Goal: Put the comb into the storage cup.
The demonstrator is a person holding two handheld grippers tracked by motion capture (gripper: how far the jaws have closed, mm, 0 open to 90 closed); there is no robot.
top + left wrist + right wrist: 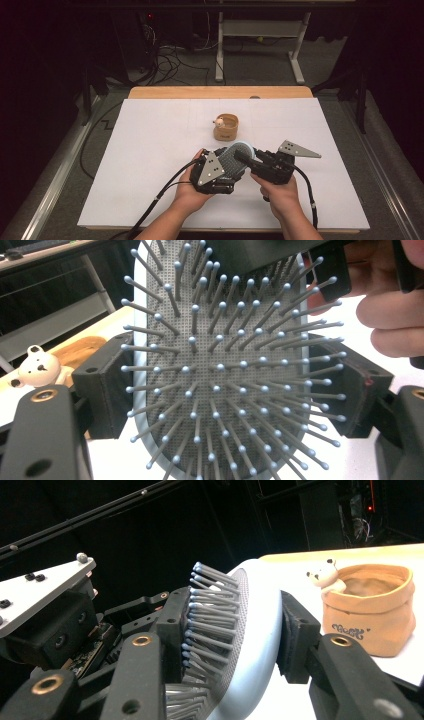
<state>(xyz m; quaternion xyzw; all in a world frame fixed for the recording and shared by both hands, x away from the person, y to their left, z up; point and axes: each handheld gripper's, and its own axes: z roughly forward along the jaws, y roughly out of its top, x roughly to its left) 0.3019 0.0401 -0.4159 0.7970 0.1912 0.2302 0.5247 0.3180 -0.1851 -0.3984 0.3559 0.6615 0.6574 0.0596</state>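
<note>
So both grippers are on the same thing here: a pale blue paddle hairbrush [235, 159] held up off the white table [150, 150], near the front middle. The left gripper [220, 170] has its jaws clamped on the brush head's two side edges, bristles [225, 365] facing its camera. The right gripper [250, 159] pinches the head front to back, one jaw on the bristle side and one on the smooth back. Just beyond them sits a small tan fabric pouch [226, 127] with a little white bear [322, 573] at its rim.
</note>
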